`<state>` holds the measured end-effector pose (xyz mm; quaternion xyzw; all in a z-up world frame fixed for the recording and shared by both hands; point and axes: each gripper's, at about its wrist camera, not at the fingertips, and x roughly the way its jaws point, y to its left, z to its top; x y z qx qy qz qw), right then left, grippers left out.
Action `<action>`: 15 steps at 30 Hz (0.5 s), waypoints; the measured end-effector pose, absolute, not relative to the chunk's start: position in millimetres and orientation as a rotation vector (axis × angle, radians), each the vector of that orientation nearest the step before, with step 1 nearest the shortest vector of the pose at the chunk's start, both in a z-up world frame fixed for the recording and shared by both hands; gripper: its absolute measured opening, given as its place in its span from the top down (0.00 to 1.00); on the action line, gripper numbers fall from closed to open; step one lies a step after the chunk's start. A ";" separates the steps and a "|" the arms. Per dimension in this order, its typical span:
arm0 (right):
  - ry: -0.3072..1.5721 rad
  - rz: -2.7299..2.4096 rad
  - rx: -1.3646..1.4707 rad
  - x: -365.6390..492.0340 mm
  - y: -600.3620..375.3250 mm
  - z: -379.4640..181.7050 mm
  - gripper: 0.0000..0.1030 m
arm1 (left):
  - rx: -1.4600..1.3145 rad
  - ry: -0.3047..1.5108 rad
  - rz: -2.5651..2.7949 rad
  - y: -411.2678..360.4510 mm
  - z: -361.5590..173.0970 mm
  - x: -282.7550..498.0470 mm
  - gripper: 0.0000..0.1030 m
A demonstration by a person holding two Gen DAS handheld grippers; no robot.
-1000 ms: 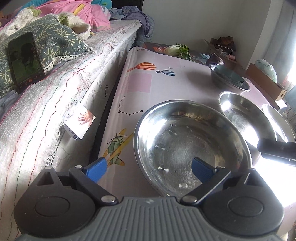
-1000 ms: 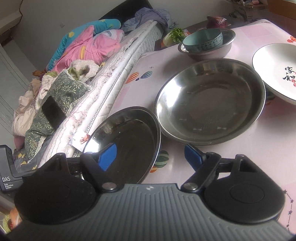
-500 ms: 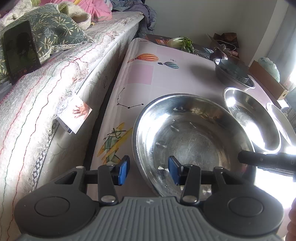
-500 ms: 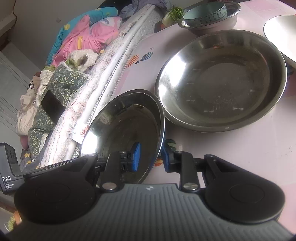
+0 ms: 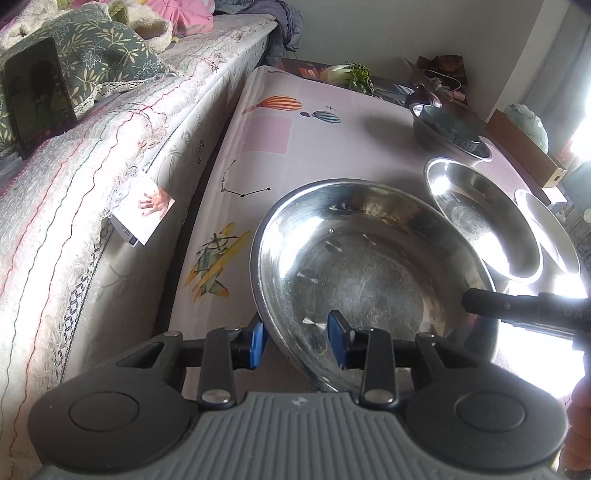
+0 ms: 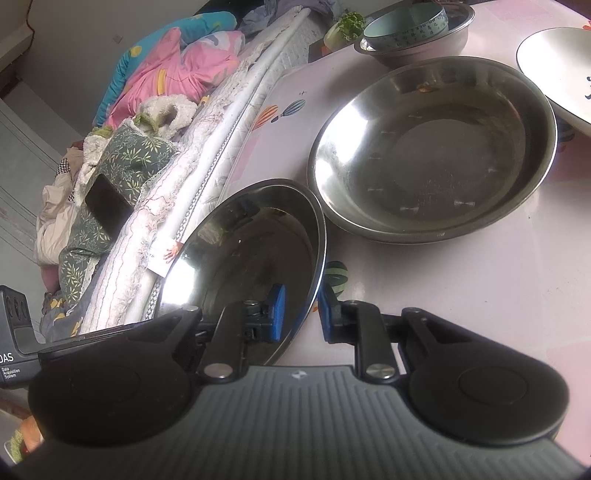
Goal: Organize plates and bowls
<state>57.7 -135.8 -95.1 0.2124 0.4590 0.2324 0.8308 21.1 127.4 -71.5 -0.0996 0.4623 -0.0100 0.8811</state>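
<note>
A wide steel bowl lies nearest on the pink table; in the right wrist view the same steel bowl is at lower left. My left gripper straddles its near left rim, jaws closing, one pad outside against the rim and one inside on the wall. My right gripper straddles the opposite rim, jaws closing, pads against it. A second steel bowl sits just beyond. A white plate with black characters lies at far right. A teal bowl rests in a small steel bowl at the far end.
A bed with a quilted mattress runs along the table's left edge, a dark phone propped on a leafy pillow. A leafy vegetable lies at the table's far end. A cardboard box stands at the far right.
Both grippers' jaws have gone from wide apart to narrow around the near steel bowl's rim, on opposite sides. Both cameras tipped slightly. The dishes have not shifted.
</note>
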 end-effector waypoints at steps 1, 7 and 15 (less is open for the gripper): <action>0.975 0.494 0.450 56.8 -136.4 -95.0 0.81 | -0.212 0.968 -0.023 126.9 -71.2 19.6 0.65; 0.988 0.493 0.436 45.6 -141.1 -94.9 0.80 | -0.222 0.988 -0.049 123.1 -68.5 7.3 0.65; 0.980 0.486 0.415 41.3 -145.8 -94.5 0.80 | -0.203 0.981 -0.058 123.3 -66.3 3.3 0.52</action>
